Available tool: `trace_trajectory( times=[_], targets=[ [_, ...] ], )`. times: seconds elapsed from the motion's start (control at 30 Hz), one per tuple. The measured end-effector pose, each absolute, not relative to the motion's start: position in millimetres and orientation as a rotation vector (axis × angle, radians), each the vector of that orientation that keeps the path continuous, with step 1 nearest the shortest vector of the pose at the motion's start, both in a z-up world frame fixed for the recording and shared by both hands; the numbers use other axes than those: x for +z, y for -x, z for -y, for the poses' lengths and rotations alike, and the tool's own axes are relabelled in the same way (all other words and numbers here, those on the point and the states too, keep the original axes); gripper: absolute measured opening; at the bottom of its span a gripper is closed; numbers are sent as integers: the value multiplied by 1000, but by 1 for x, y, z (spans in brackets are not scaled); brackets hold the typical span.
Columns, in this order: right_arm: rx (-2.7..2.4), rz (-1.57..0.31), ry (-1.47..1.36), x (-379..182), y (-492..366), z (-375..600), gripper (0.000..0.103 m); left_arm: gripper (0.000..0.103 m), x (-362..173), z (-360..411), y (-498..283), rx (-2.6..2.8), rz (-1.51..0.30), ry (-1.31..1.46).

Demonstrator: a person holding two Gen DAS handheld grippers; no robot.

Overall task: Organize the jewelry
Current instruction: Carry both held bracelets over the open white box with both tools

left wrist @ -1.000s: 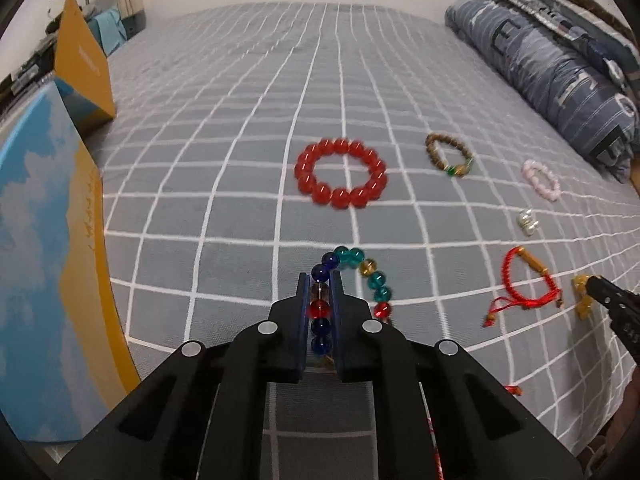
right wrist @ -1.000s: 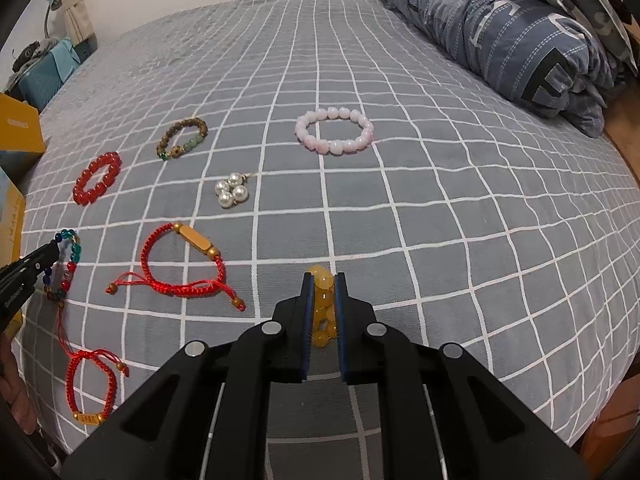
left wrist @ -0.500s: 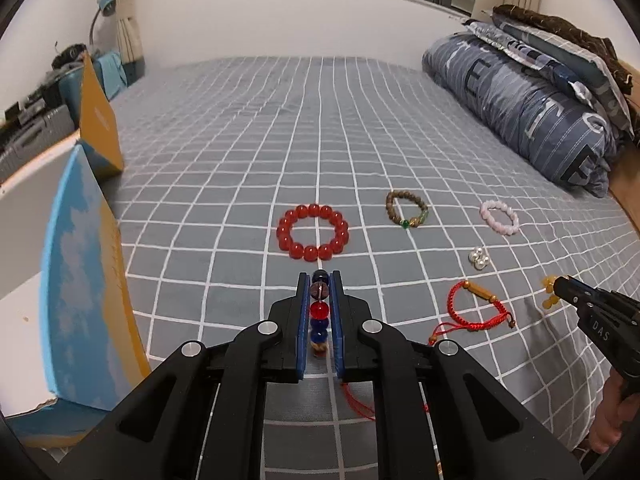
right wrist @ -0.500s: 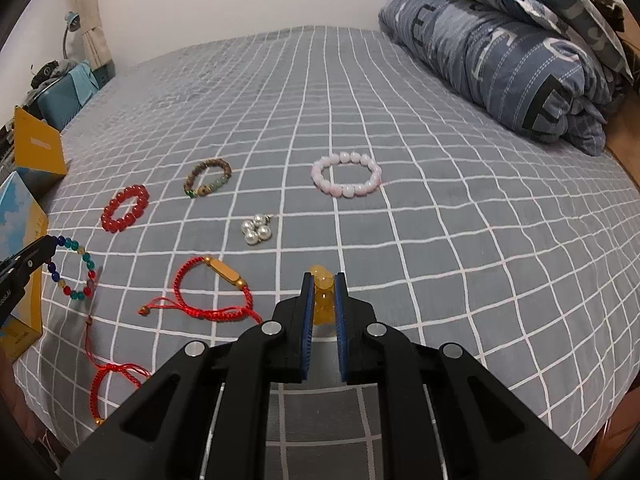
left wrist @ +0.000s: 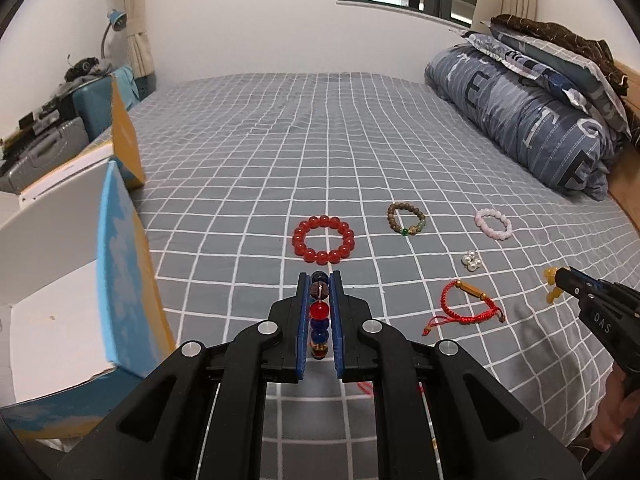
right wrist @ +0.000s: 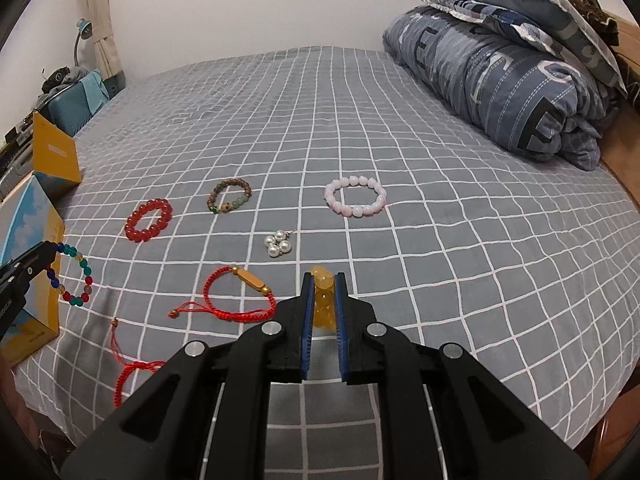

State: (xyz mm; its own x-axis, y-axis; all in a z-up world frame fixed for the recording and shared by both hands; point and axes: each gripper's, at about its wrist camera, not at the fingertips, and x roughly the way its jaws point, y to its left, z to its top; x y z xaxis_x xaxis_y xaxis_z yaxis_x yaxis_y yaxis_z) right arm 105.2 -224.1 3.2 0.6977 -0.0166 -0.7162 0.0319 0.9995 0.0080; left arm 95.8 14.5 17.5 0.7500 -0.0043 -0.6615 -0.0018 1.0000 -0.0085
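Left wrist: low over the bed, facing the window wall.
Right wrist: likewise, further right.
Shared: red bead bracelet.

We see open grid bedspread beyond the red bead bracelet, open box walling our left, rolled duvet blocking far right, loose bracelets scattered mid-bed, bare sheet right of pink bracelet.

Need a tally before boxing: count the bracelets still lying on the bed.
5: red bead bracelet, brown bead bracelet, pink bead bracelet, red cord bracelet, another red cord bracelet at the near edge, partly hidden.
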Motion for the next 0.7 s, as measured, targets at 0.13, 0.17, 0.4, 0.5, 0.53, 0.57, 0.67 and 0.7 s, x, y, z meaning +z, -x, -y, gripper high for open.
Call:
trace_trajectory(
  times=[0.13, 0.17, 0.4, 0.5, 0.53, 0.57, 0.67, 0.7],
  targets=[
    [-19, -786, -10, 13, -99, 216, 9, 9, 27, -21, -85, 8, -709, 11],
    [-17, -784, -8, 15, -98, 214, 9, 9, 30, -22, -82, 11, -706, 11],
    [4, -766, 7, 31, -87, 195, 9, 9, 50, -35, -64, 31, -684, 17],
    [17, -758, 15, 38, -83, 184, 9, 9, 57, -42, -58, 41, -680, 23],
    [22, -757, 18, 40, -82, 180, 9, 9, 59, -45, -55, 45, -677, 27],
    [26, -755, 20, 42, -82, 177, 9, 9, 62, -48, -52, 48, -673, 30],
    [47, -750, 26, 49, -80, 163, 9, 9, 69, -57, -45, 58, -663, 38],
    [53, -747, 29, 51, -80, 159, 9, 9, 71, -60, -43, 63, -662, 41]
  ],
)
